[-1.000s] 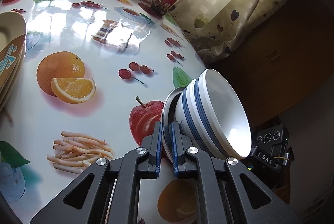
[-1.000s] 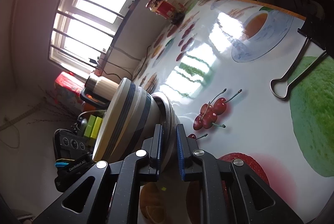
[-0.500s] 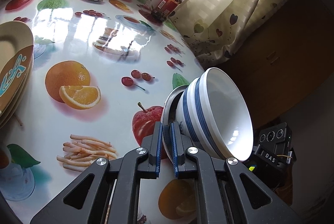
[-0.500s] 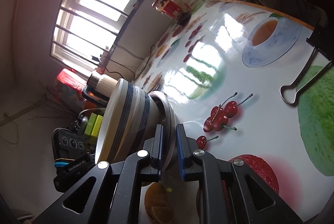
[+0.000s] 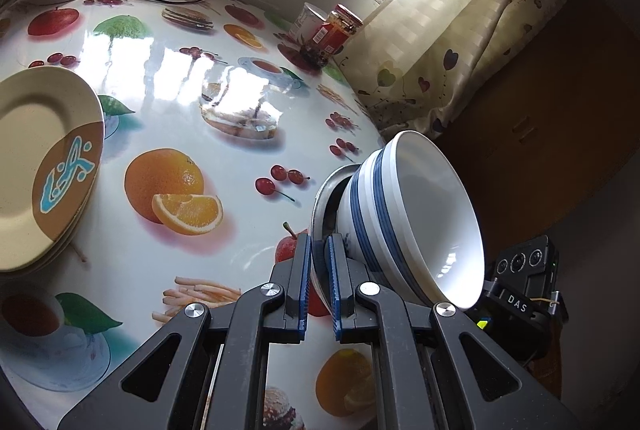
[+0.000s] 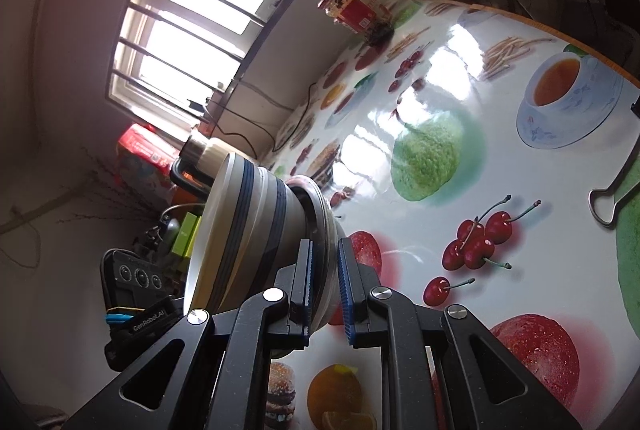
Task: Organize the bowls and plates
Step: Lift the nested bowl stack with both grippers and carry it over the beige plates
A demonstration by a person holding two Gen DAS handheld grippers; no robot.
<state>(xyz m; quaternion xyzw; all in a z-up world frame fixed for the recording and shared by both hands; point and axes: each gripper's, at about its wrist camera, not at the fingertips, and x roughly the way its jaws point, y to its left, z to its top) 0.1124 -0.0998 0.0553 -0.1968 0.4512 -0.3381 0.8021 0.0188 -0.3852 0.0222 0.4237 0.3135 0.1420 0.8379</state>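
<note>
— What is staying hidden here?

— The metal plate [image 5: 320, 201] is mostly lying behind the blue-striped bowls [image 5: 408, 218] stacked against it; only a sliver of its grey rim is peeking out in either view. How many bowls are nesting there is hard to tell — the stripes are blurring together. The stack of tan plates [image 5: 44, 165] on the table [image 5: 168, 101] is being cut off at the left edge.

— And the jaws?

— The left gripper [image 5: 318, 282] is pinching the metal plate's rim, jaws narrow. The right gripper [image 6: 324, 286] is clamping the same rim from the other side, jaws nearly closed.

— Where is the load sitting?

— It is hanging tipped on edge above the table's near border, white insides of the bowls facing sideways, blue bands ringing the outsides. A red-labelled jar [image 5: 340, 29] is standing far back by the curtain [image 5: 440, 41].
</note>
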